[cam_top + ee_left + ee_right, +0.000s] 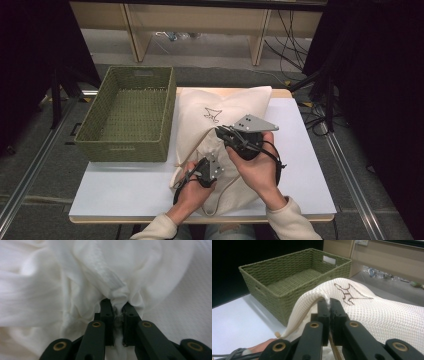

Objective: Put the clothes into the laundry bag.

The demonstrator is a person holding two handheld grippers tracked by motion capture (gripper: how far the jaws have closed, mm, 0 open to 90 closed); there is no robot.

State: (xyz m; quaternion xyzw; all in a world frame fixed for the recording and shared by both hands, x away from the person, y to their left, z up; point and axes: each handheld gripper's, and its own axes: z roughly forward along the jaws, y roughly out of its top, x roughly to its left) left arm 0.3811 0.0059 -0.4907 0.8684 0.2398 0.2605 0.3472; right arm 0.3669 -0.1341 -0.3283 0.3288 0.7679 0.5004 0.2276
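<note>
standing by the table (pixel 125 192), i see a cream mesh bag (pixel 235 107) lying across the middle of the white top, its far end near the back edge and its near end bunched up close to the person. the left gripper (pixel 117 305) is clamped on a gathered twist of the bag's fabric, jaws pressed together with cloth squeezed between them. the right gripper (pixel 330 305) sits just beyond it, raised a little, and its jaws are closed on a fold of the mesh, lifting that part into a ridge. a dark line drawing (pixel 348 293) shows on the bag past the ridge. to the left, touching the bag's edge, stands a green woven basket (pixel 95 122).
</note>
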